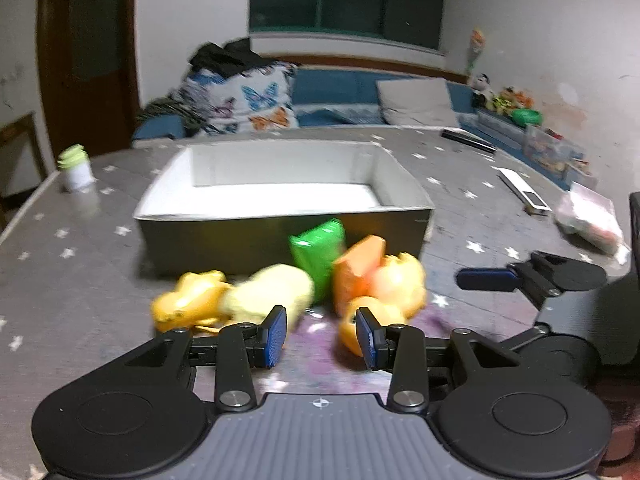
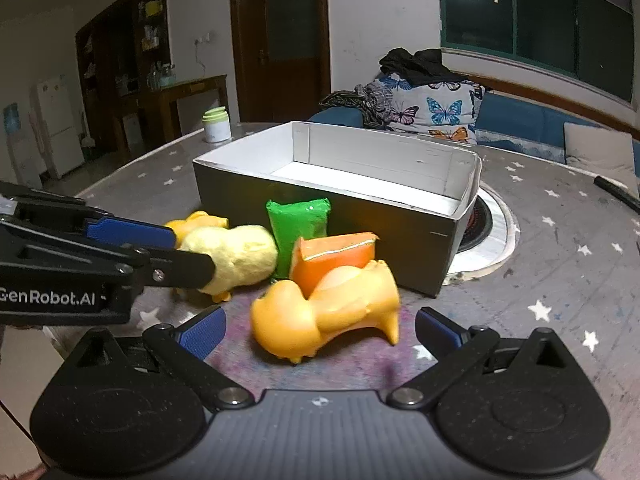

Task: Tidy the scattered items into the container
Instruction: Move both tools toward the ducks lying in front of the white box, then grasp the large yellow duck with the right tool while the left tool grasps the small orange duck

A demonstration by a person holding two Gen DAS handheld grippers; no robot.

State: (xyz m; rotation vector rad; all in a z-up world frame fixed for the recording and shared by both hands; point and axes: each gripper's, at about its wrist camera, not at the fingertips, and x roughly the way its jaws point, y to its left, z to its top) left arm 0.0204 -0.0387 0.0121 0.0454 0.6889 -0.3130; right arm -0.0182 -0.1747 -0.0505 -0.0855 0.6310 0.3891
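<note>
While the toys are lying on the table (image 2: 560,248) before the box:
Box (image 2: 320,204): sitting empty.
Left gripper (image 1: 321,330): hovering, jaws apart.
Right gripper (image 2: 320,330): jaws gaping around the orange toy (image 2: 328,308).
Green packet (image 2: 298,224): leaning on the box.

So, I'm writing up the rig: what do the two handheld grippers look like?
Both match: the left gripper and right gripper have black linkage arms on round black discs, blue textured finger pads, and a ribbed grey body with a small crosshair mark. White "GenRobot.AI" lettering shows on the left one's side.

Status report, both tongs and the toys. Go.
Left tongs open, empty. Right tongs open, facing orange toy. Box empty; toys outside its near wall. Nothing blocking.
</note>
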